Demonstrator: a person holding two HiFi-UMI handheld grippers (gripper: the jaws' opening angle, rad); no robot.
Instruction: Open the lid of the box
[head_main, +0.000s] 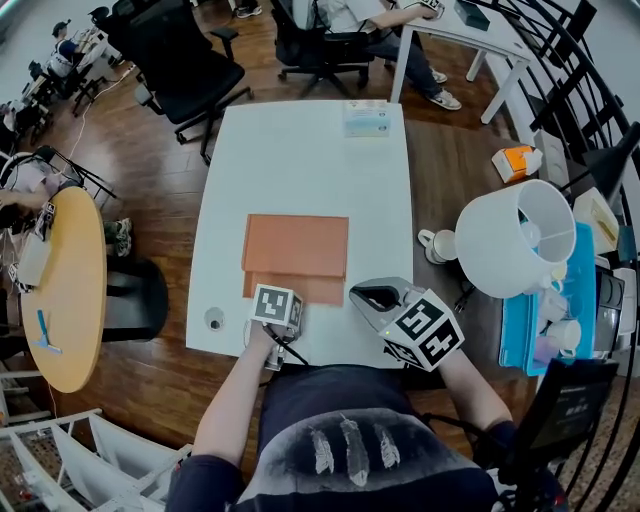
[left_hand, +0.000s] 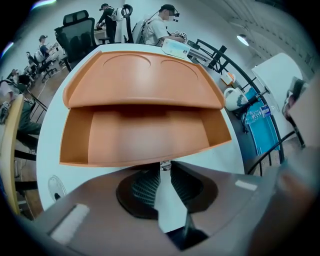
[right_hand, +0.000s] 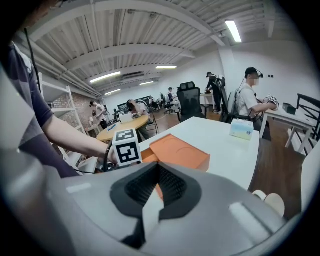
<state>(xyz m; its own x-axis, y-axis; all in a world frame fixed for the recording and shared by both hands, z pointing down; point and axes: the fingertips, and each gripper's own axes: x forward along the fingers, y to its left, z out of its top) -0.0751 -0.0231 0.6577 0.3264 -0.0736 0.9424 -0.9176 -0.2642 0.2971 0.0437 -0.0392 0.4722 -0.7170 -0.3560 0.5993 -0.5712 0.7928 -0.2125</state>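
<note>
An orange box (head_main: 296, 244) lies flat on the white table (head_main: 300, 150); its lid (left_hand: 140, 80) bears two round recesses. A lower orange front part (left_hand: 140, 140) slopes toward my left gripper. The left gripper (left_hand: 165, 165) sits at the middle of the box's near edge (head_main: 296, 296), jaws nearly together on a small clear tab (left_hand: 165, 163) there. In the head view the marker cube hides the left gripper's (head_main: 280, 308) tips. My right gripper (head_main: 373, 296) hovers just right of the box's near corner, shut and empty; from the right gripper (right_hand: 159, 167) the box (right_hand: 180, 152) shows ahead.
A pale tissue pack (head_main: 366, 118) lies at the table's far edge and a small round disc (head_main: 214, 320) near its front left corner. To the right stand a white lampshade (head_main: 515, 238), a mug (head_main: 438, 245) and a blue tray (head_main: 525, 320). Office chairs and seated people are beyond.
</note>
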